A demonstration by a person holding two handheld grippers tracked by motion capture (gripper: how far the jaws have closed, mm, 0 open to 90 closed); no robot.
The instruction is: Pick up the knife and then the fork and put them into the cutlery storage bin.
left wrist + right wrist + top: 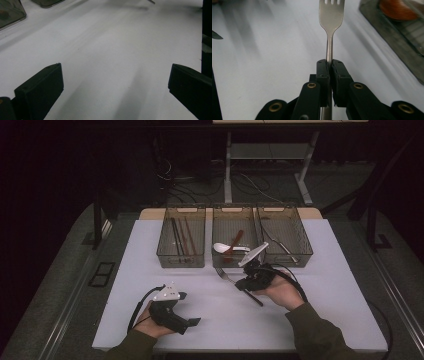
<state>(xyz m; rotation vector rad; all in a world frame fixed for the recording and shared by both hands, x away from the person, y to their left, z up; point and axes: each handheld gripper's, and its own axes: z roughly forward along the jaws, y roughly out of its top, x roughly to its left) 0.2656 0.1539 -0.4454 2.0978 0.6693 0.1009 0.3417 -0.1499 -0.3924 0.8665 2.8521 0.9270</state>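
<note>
A metal fork [331, 17] is clamped by its handle between the jaws of my right gripper [329, 65], tines pointing away over the white table. In the high view the fork [225, 274] slants just in front of the middle bin, with my right gripper [241, 284] shut on it and the handle end sticking out behind the hand. My left gripper [189, 308] rests near the table's front left. Its jaws stand wide apart, with nothing but bare tabletop between them in the left gripper view [115, 75].
Three clear bins stand in a row at the back. The left bin [181, 259] holds chopsticks, the middle bin [235, 210] holds a white spoon [221, 247] and a reddish one, and the right bin [302, 240] holds metal utensils. The white table cover [320, 285] reaches the front edge.
</note>
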